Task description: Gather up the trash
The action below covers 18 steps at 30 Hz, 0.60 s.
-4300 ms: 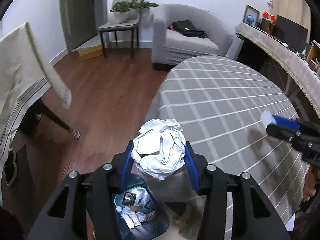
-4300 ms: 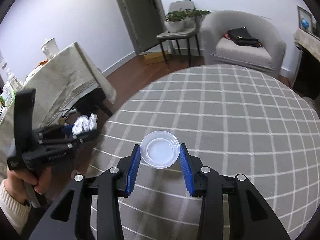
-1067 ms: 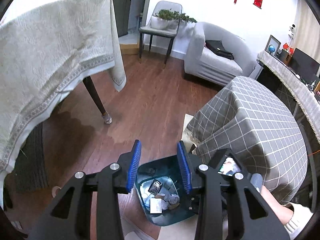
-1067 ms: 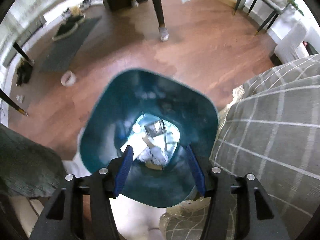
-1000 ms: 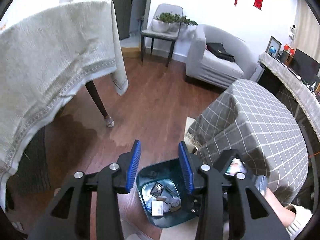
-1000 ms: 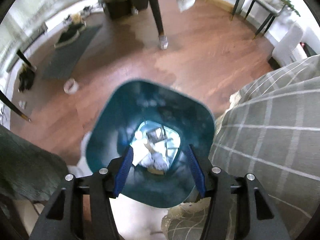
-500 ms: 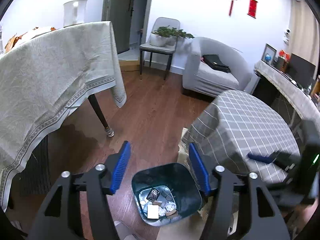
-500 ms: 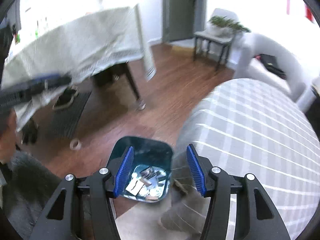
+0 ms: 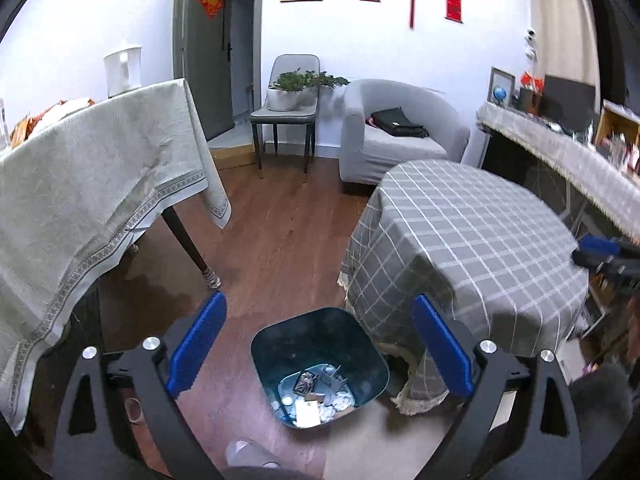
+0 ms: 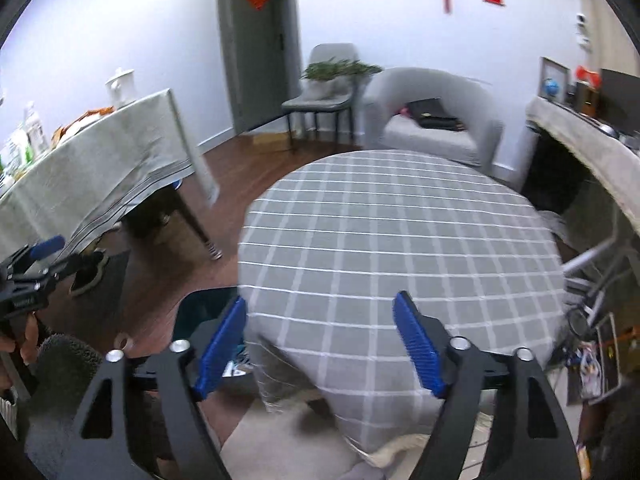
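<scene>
A dark teal trash bin [image 9: 320, 354] stands on the wood floor beside the round table with a grey checked cloth [image 9: 460, 232]. Several pieces of trash [image 9: 316, 398] lie in its bottom. My left gripper [image 9: 318, 340] is open and empty, held high above the bin. My right gripper [image 10: 320, 344] is open and empty, above the near edge of the round table [image 10: 400, 240]. In the right wrist view only the bin's rim [image 10: 204, 300] shows, behind the left finger. The right gripper also shows at the right edge of the left wrist view [image 9: 608, 256].
A long table with a beige cloth [image 9: 80, 184] stands at the left, its leg [image 9: 192, 252] near the bin. A grey armchair [image 9: 396, 132], a chair with a plant [image 9: 288, 100] and a side counter [image 9: 560, 148] stand at the back. A slipper [image 9: 248, 452] lies near the bin.
Both grippers have risen and pulled back from the bin and have opened wider. The right gripper has swung from over the bin to over the round table.
</scene>
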Each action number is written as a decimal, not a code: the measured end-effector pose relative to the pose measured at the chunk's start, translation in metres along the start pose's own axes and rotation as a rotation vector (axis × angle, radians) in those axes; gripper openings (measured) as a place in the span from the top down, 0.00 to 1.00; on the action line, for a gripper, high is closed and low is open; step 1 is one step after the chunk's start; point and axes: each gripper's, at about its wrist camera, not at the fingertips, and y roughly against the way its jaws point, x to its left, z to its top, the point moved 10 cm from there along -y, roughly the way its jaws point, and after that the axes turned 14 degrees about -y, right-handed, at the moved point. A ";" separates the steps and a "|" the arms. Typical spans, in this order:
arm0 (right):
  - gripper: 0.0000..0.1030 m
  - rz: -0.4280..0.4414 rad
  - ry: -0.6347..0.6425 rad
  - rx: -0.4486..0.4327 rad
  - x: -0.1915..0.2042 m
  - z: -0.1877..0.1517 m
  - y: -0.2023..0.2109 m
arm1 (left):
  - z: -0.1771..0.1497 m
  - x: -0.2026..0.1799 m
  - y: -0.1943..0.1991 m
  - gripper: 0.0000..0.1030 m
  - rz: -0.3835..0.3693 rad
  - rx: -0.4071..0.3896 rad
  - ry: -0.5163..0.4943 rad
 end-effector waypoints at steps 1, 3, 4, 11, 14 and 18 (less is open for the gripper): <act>0.14 -0.024 -0.002 -0.025 -0.008 -0.001 0.006 | -0.004 -0.003 0.002 0.05 0.007 0.001 -0.009; 0.10 -0.053 -0.013 -0.051 -0.016 -0.005 0.014 | -0.010 -0.005 0.001 0.04 0.027 0.021 -0.014; 0.09 -0.063 -0.027 -0.058 -0.021 -0.008 0.017 | -0.013 -0.005 0.001 0.04 0.036 0.027 -0.007; 0.04 -0.081 -0.009 -0.118 -0.030 -0.024 0.032 | -0.019 0.007 0.005 0.04 0.078 -0.011 0.055; 0.04 -0.072 -0.015 -0.110 -0.032 -0.033 0.028 | -0.020 0.010 0.008 0.04 0.089 -0.026 0.064; 0.03 -0.065 0.011 -0.118 -0.024 -0.037 0.028 | -0.023 0.007 0.005 0.04 0.082 -0.018 0.051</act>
